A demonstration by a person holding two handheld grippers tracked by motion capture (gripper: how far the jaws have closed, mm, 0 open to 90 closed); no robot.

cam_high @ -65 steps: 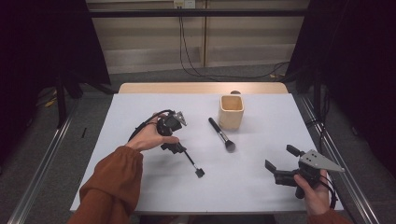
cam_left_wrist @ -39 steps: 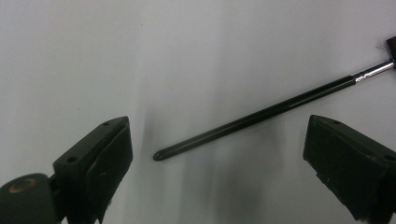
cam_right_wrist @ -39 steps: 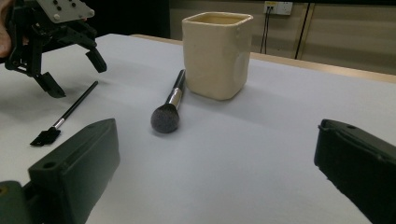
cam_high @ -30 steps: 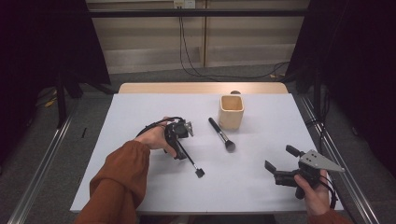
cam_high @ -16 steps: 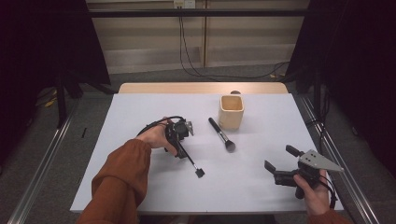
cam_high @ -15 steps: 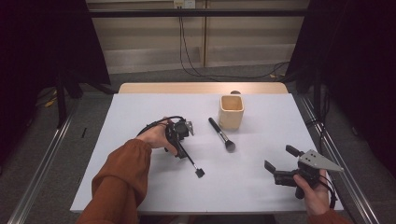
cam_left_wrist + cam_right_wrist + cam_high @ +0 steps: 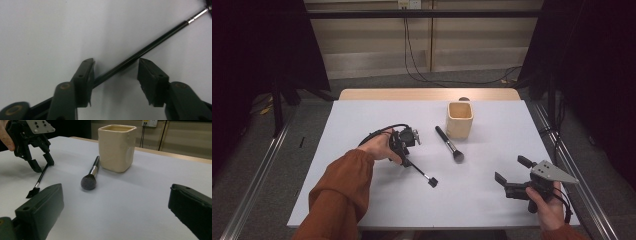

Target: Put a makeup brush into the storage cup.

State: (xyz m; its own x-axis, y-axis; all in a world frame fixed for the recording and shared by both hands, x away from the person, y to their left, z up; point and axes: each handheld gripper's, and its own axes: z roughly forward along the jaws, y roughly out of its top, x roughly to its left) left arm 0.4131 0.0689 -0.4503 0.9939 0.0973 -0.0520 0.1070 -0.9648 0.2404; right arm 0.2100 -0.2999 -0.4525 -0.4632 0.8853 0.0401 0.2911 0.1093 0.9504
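Round brush (image 7: pixel 450 144) beside cup (image 7: pixel 459 120), near thin brush (image 7: pixel 421 172).

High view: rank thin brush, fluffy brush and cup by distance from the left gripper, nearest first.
From the left gripper:
1. Thin brush: handle between its jaws, head toward the person.
2. Fluffy brush: to its right, mid-table.
3. Cup: farthest, right and back.

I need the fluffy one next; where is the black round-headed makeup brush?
In the high view, the black round-headed makeup brush lies mid-table, just left of the cream square cup.
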